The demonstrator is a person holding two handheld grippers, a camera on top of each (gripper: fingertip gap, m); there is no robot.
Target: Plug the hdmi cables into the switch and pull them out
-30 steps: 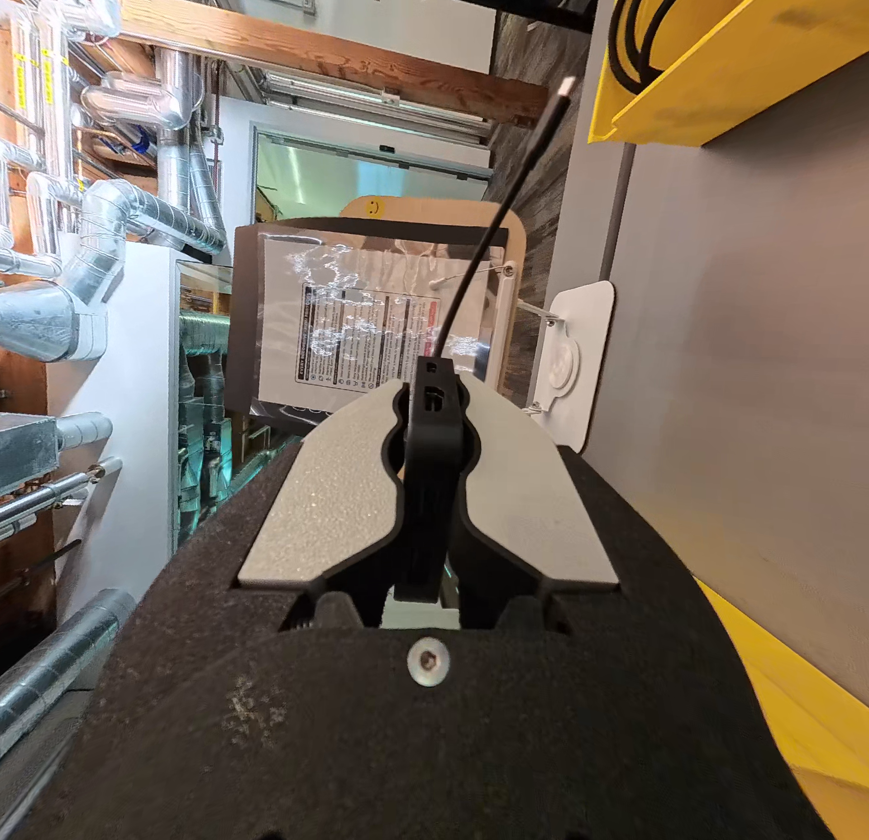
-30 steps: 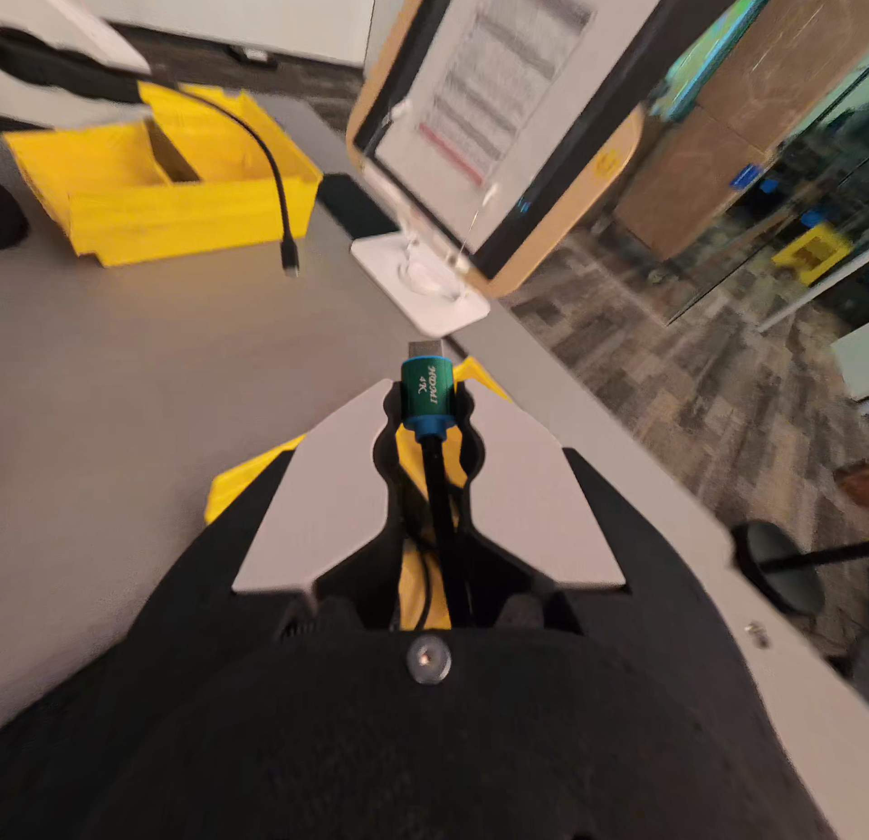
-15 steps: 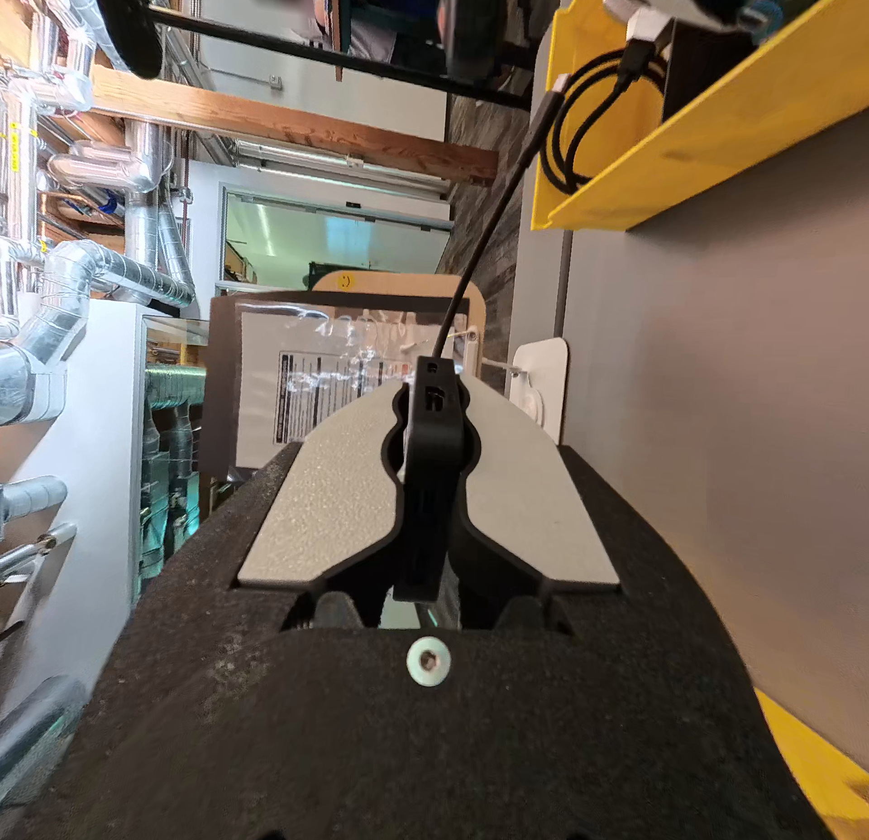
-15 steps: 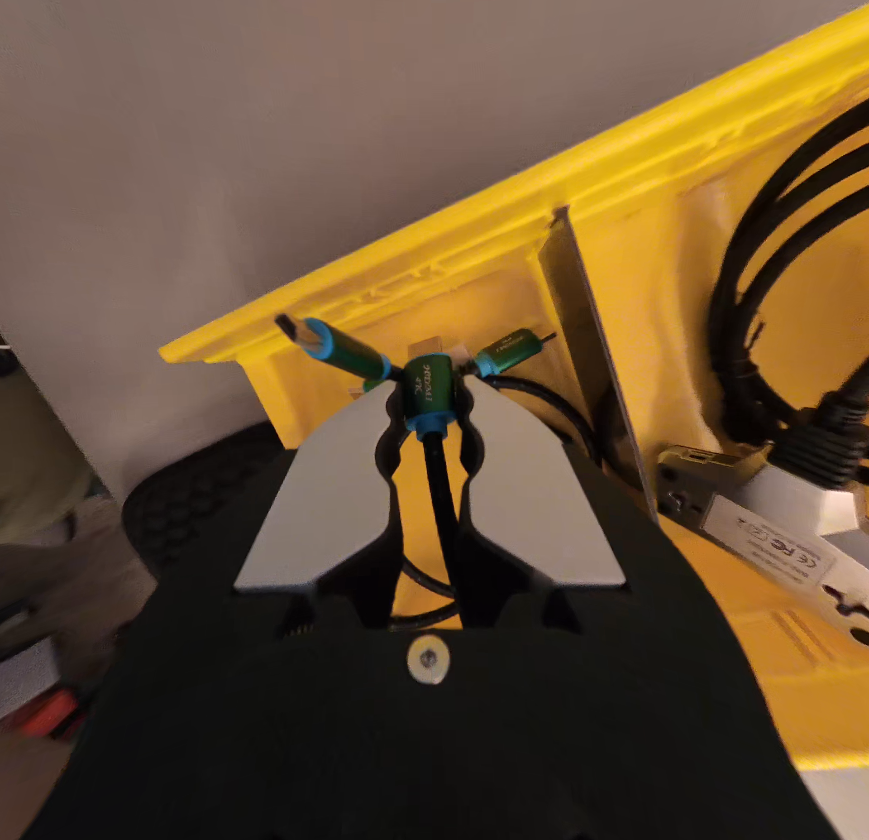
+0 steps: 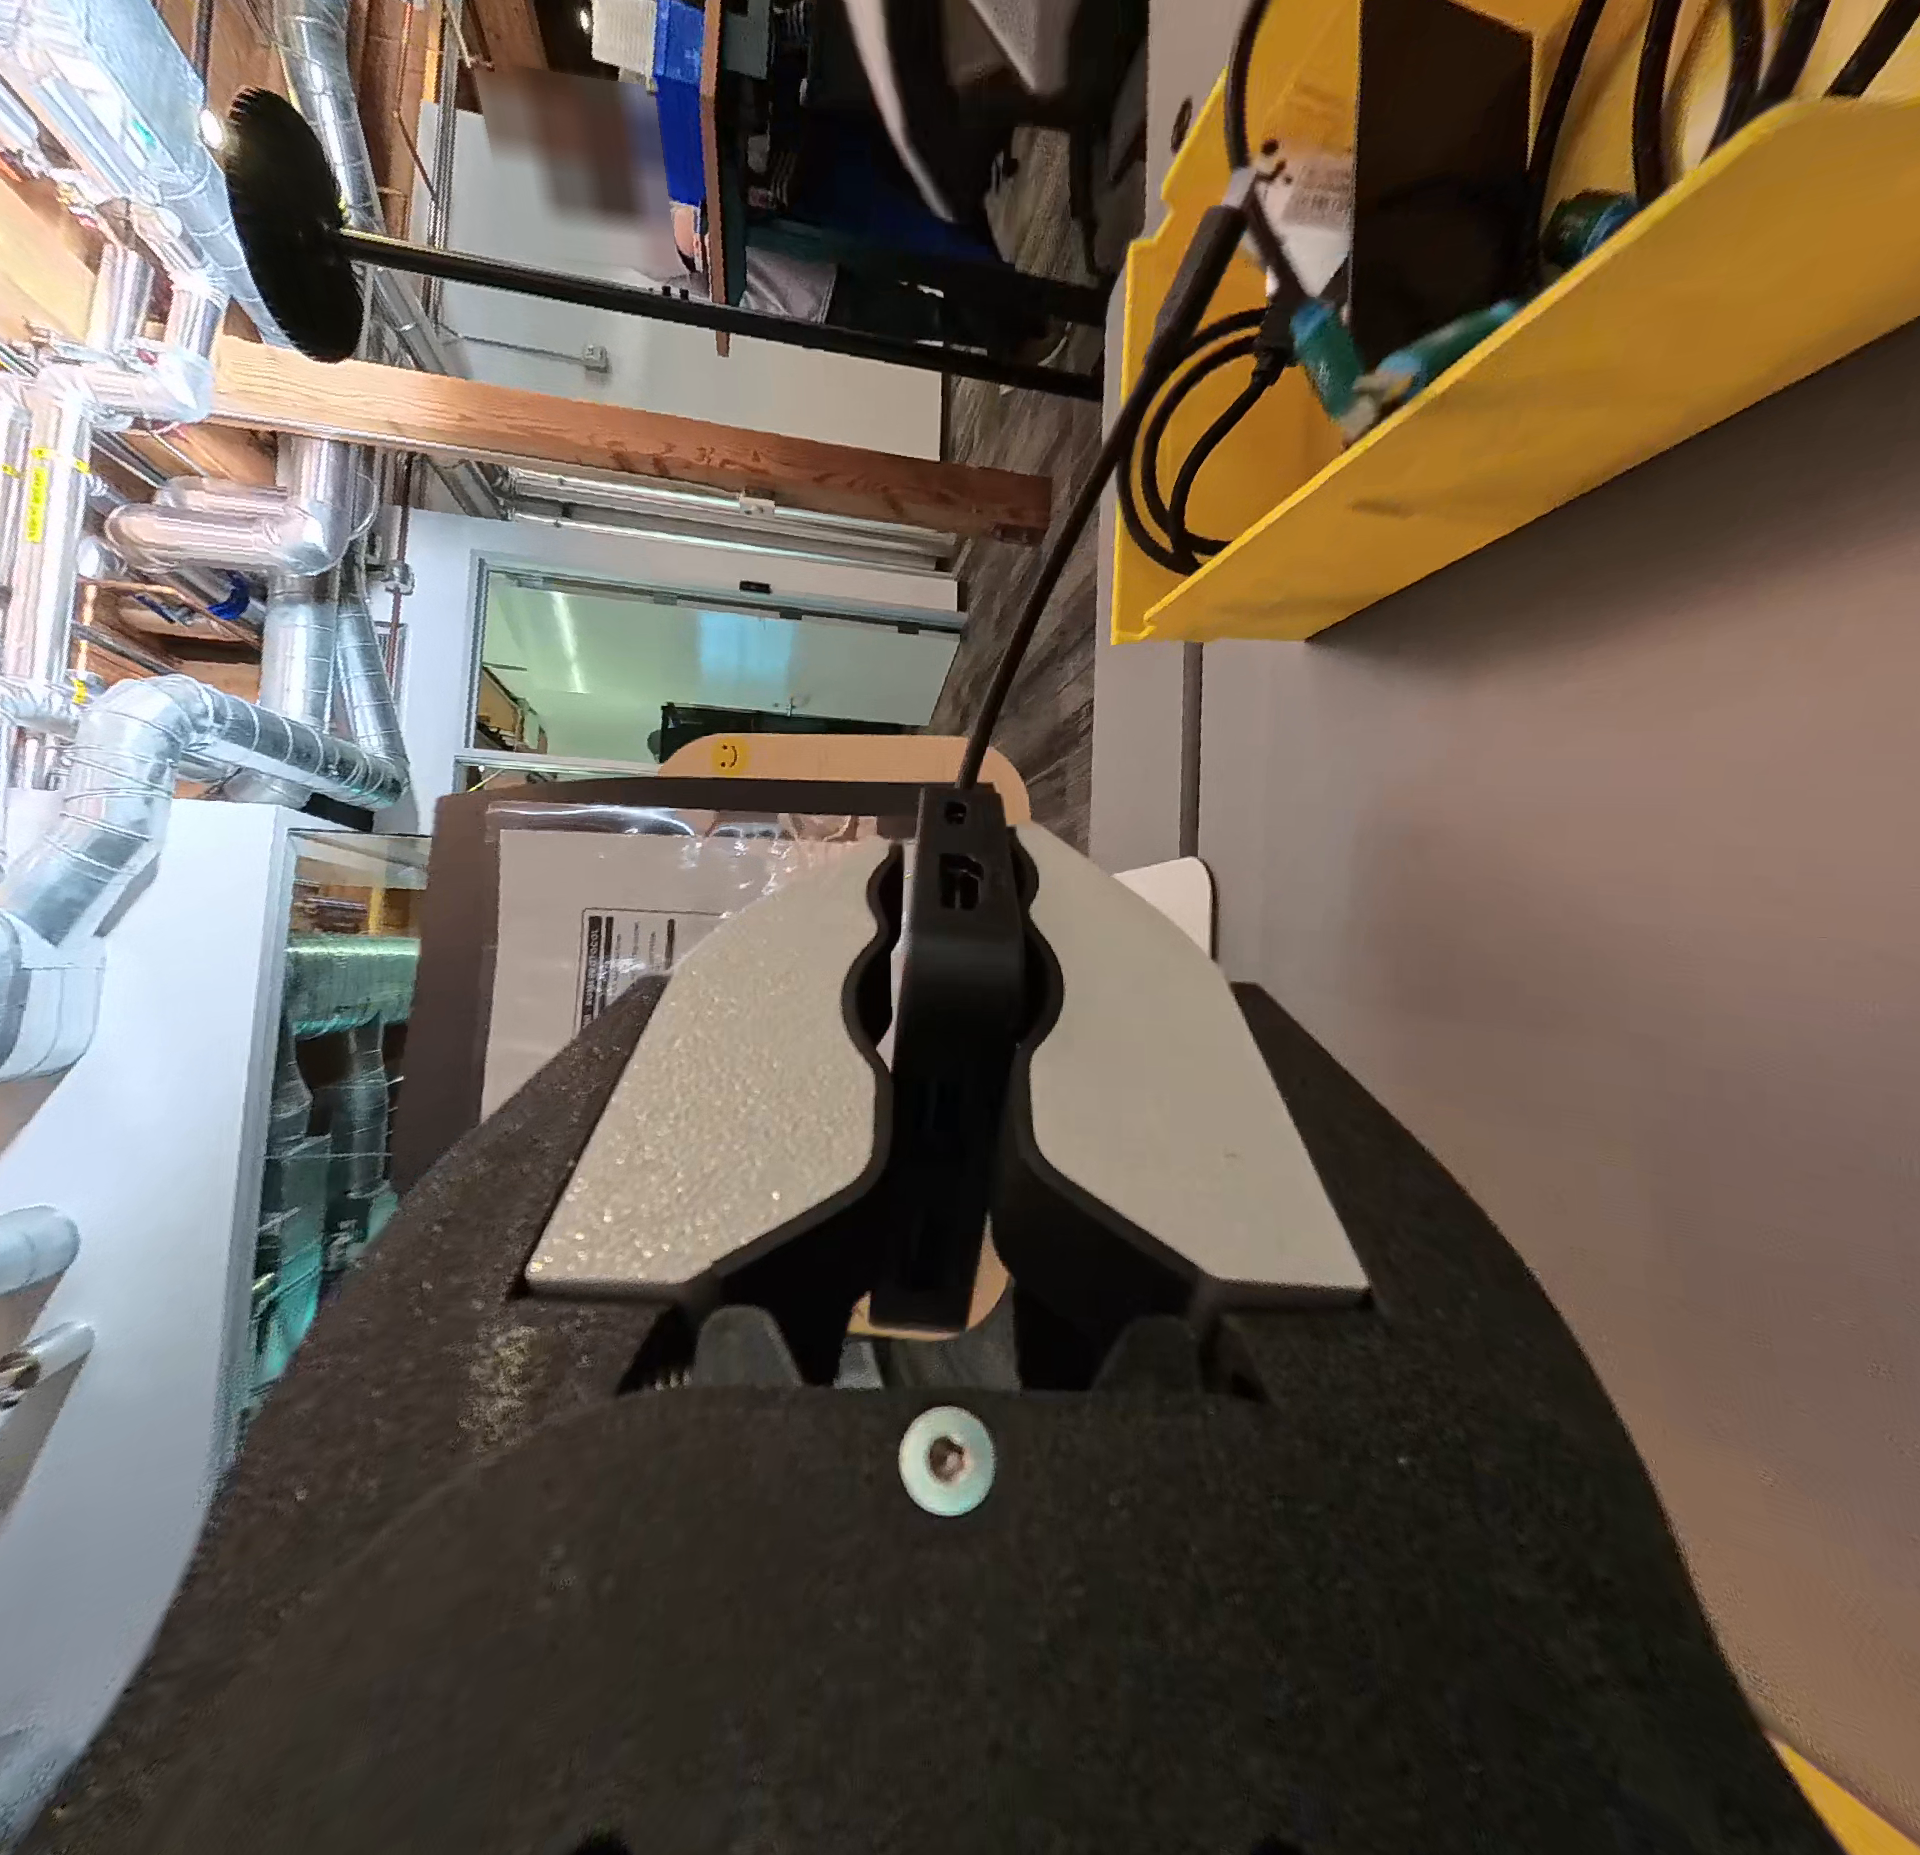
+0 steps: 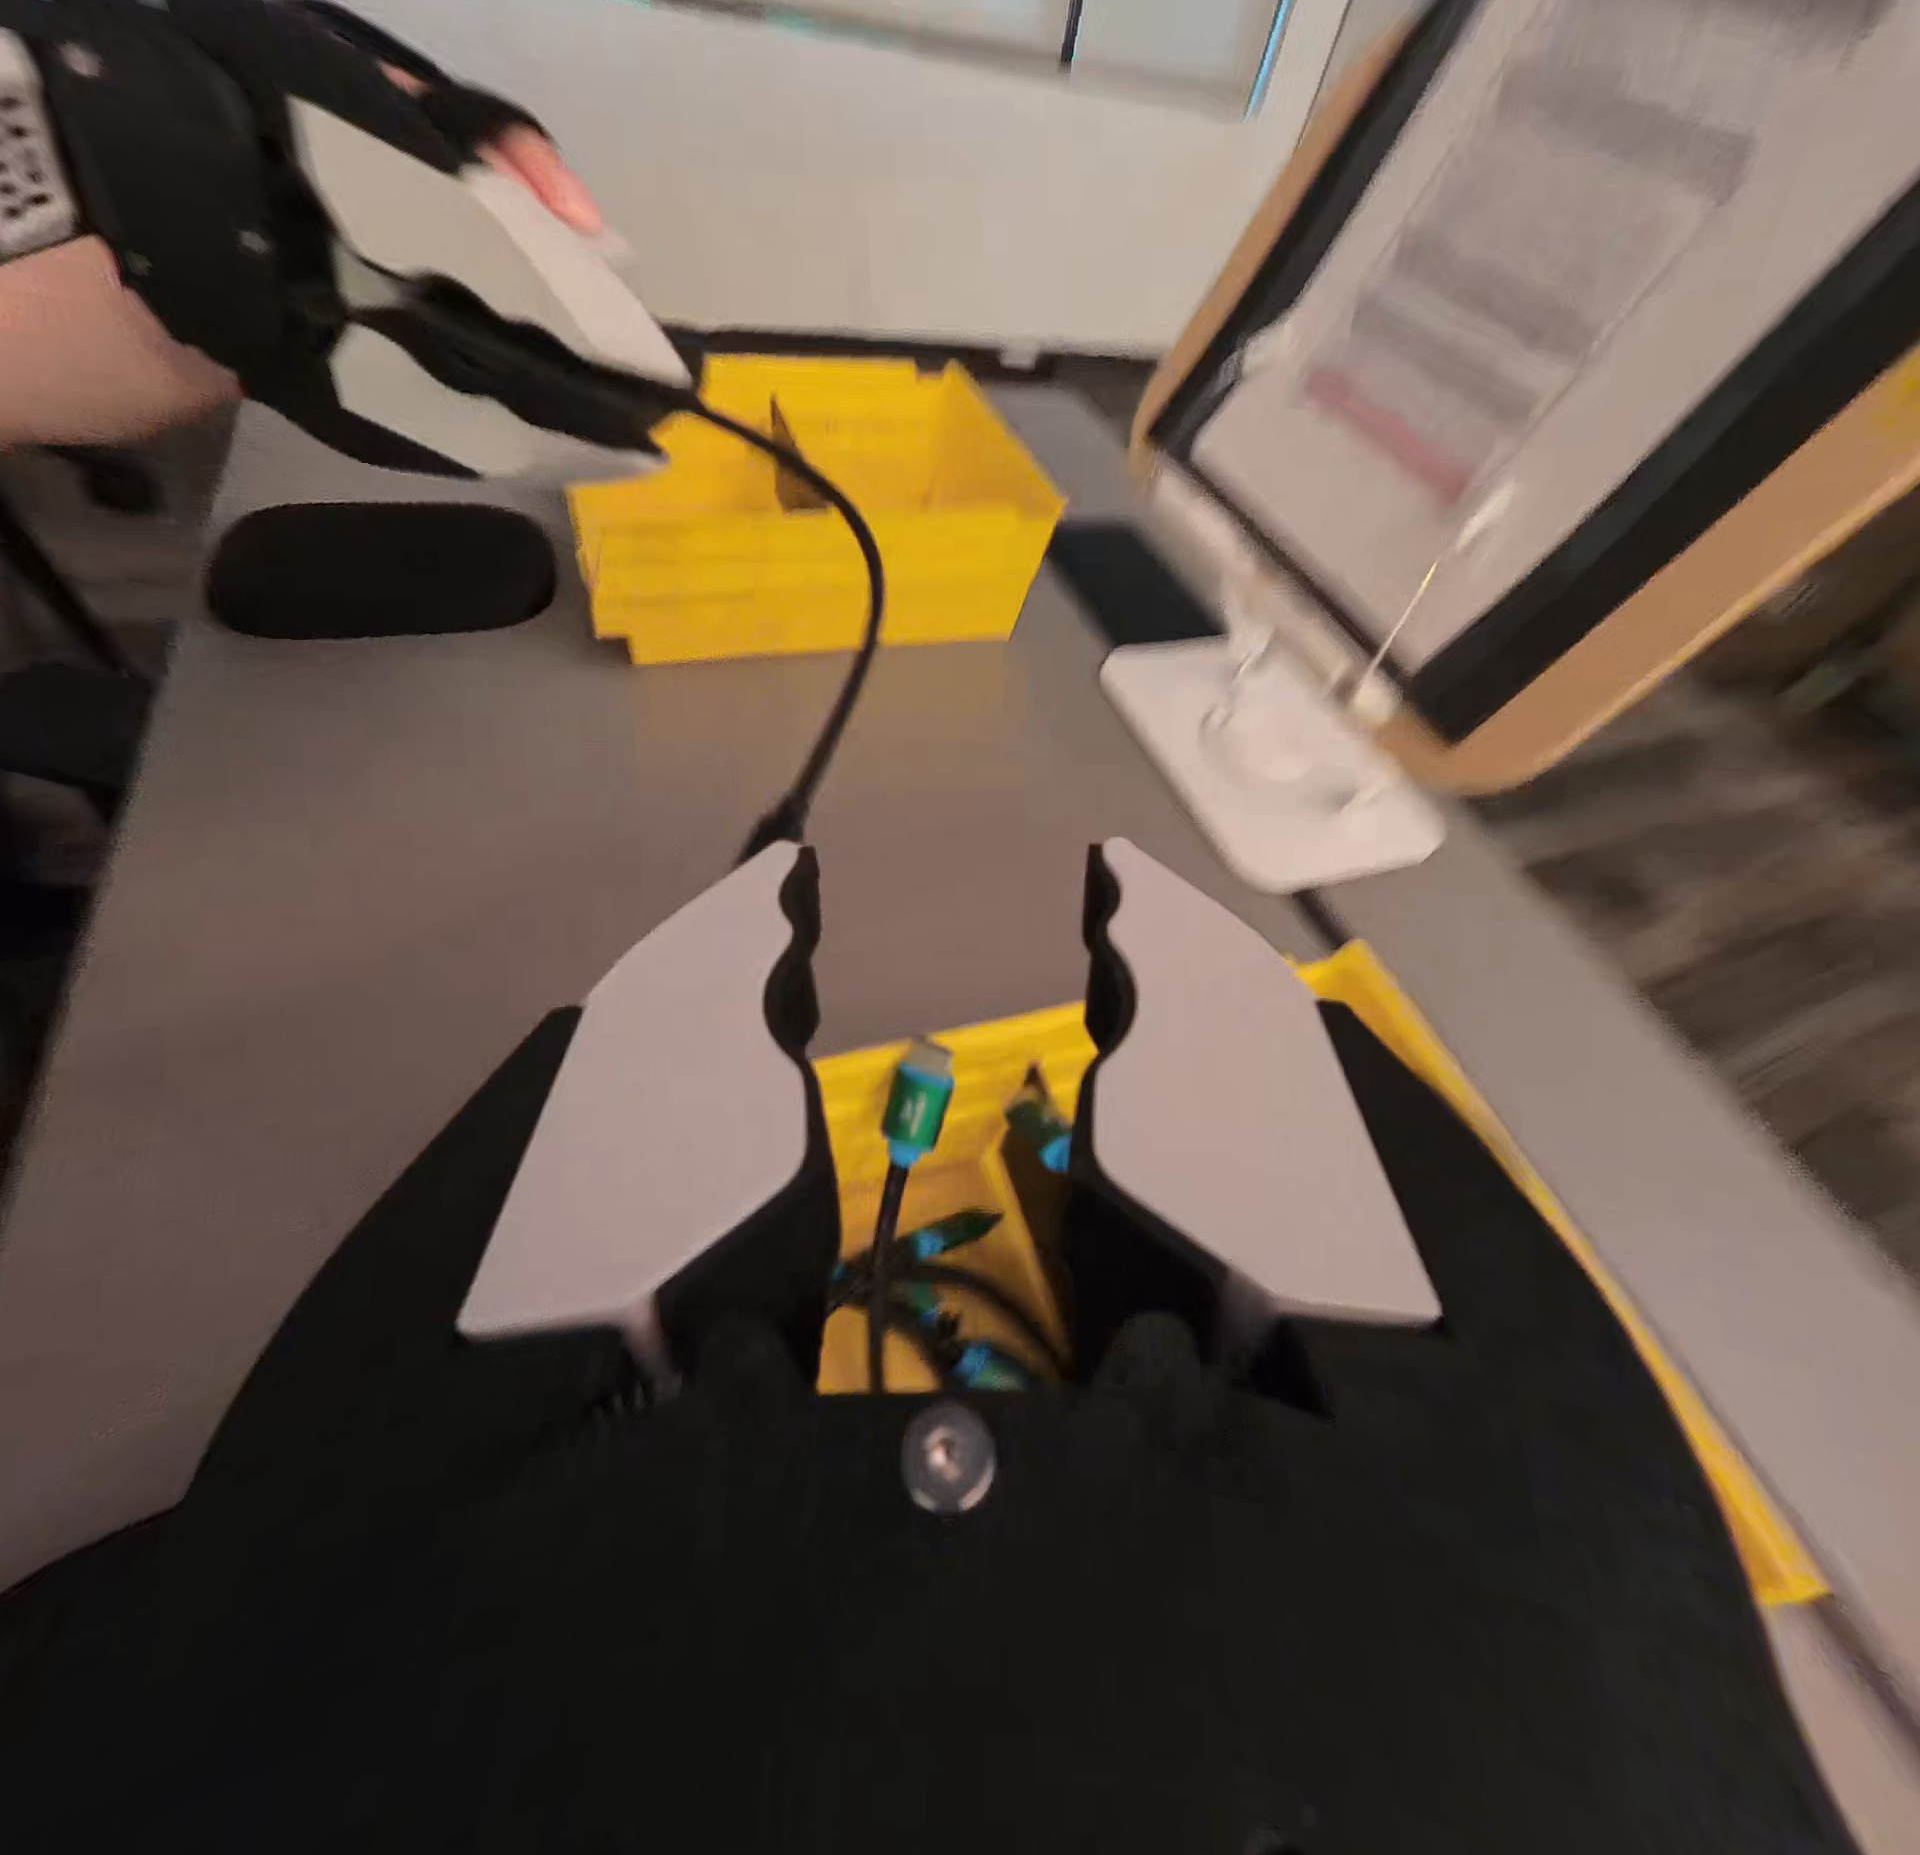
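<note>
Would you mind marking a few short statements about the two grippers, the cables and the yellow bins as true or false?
1. The right gripper is open. True.
2. The left gripper is empty. False: it is shut on a black switch.
3. A green HDMI plug lies in the near yellow bin. True.
4. The far yellow bin stands on the floor. False: it sits on the grey table.

Grey surface (image 6: 436, 870), matte, seam near edge. Beyond it, grey patterned carpet floor (image 6: 1714, 932). Silver insulated ducts (image 5: 208, 745) and wooden beam (image 5: 623, 444) in left wrist view. White wall (image 6: 831, 195) behind surface. Glazed opening (image 5: 717, 662), greenish light. Black pole with round disc (image 5: 291, 226).
</note>
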